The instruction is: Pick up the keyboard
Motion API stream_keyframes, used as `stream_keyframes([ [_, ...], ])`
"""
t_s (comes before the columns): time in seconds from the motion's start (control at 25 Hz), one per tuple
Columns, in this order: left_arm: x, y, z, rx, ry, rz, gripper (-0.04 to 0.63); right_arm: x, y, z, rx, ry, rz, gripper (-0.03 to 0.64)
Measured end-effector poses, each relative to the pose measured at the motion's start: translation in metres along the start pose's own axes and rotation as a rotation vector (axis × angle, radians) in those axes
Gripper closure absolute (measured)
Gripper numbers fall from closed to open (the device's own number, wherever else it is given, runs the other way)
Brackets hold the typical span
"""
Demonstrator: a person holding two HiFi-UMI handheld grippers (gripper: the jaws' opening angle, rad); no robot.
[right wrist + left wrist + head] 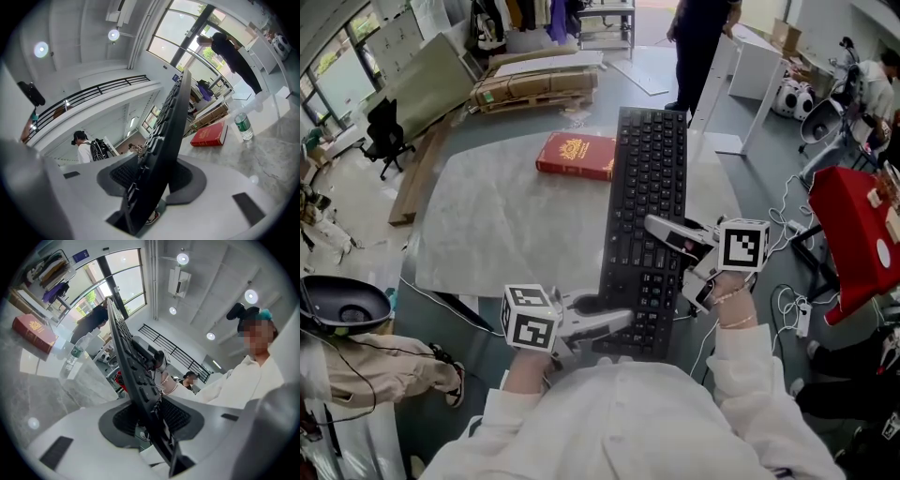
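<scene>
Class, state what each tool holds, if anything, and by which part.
Both hold the black plastic keyboard: left tool at its near left corner, right tool on its right long edge.

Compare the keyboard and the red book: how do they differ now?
The keyboard is black and long; the book is red and shorter. The keyboard is gripped by the left tool and the right tool; the book lies untouched on the table. Both are flat rectangles.
</scene>
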State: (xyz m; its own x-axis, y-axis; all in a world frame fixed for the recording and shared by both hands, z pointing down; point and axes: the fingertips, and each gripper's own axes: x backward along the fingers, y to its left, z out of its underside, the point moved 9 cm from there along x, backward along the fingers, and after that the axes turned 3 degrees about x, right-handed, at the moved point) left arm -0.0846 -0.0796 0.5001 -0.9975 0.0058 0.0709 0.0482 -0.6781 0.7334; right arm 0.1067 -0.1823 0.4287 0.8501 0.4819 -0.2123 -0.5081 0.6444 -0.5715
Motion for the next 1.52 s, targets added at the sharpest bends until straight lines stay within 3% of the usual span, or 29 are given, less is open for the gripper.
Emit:
stream_keyframes([
  [1.52,0.001,0.018,-0.005,0.012,0.030,-0.001,0.462,-0.009,-0.014,0.001,0.017,-0.014,0.006,0.425],
])
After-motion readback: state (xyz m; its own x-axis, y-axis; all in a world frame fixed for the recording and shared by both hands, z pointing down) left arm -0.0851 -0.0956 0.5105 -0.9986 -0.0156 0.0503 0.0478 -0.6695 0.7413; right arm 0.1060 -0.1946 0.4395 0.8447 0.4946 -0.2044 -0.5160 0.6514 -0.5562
